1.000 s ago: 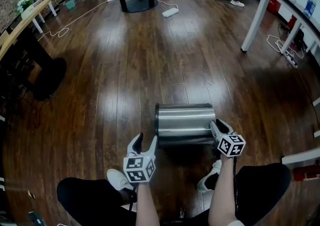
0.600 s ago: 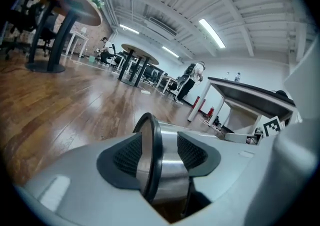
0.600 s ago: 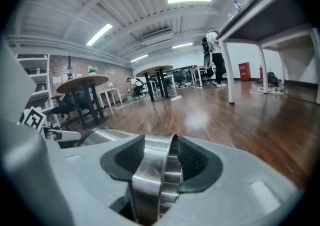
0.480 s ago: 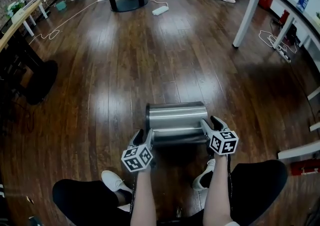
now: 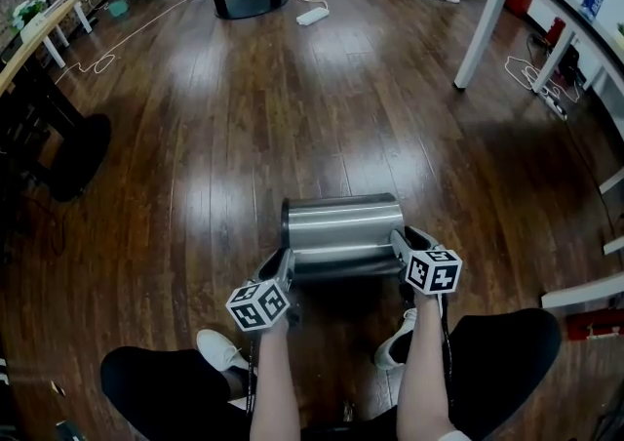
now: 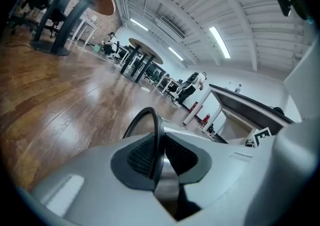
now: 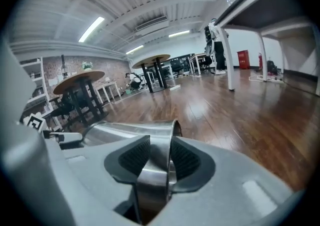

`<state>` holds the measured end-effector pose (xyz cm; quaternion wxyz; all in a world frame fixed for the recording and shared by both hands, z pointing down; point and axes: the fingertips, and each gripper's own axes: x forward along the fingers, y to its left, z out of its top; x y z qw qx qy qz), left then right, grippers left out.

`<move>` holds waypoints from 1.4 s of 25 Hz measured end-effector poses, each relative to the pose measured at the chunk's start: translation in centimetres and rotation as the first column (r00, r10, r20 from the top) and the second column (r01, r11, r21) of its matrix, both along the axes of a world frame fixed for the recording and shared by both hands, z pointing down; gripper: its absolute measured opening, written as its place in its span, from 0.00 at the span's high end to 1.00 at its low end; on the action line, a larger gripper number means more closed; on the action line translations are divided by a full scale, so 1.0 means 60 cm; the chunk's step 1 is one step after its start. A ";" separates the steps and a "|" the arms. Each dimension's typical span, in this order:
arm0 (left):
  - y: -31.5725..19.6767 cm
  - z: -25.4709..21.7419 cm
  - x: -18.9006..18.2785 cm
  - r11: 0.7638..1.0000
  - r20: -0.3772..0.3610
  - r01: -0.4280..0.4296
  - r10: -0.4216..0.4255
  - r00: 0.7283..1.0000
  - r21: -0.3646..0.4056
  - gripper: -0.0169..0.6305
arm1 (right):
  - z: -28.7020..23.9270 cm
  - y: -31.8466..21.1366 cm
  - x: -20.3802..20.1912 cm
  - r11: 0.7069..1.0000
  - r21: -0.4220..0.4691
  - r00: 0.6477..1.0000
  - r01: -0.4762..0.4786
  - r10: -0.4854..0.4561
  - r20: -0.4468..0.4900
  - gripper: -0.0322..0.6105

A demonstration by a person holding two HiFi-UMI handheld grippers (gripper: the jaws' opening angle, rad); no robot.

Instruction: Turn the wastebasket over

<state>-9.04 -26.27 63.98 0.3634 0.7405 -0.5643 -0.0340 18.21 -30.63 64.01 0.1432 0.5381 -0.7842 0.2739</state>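
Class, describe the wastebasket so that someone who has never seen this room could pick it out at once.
Start from the wide, dark wooden floor. Just ahead of the person's white shoes, the wastebasket lies on its side. It is the only shiny steel cylinder there, with a black rim at one end.

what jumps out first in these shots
A shiny steel wastebasket lies on its side on the wood floor before the person's knees. The left gripper clamps its dark rim and the right gripper its other end; both jaws have just been closing.
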 end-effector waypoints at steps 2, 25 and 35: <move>0.003 -0.002 -0.025 0.999 0.036 0.037 -0.036 0.999 -0.019 0.85 | 0.000 -0.003 -0.025 1.000 0.030 0.999 0.002 -0.003 0.046 0.77; 0.034 -0.170 0.083 0.865 0.843 -0.493 0.332 0.423 -0.093 0.87 | 0.193 0.100 -0.239 0.975 -0.221 0.920 0.035 0.056 0.389 0.97; 0.083 -0.065 0.195 0.805 0.926 -0.570 0.326 0.188 -0.167 0.86 | 0.170 0.091 -0.121 0.976 -0.179 0.887 -0.125 0.190 0.420 0.78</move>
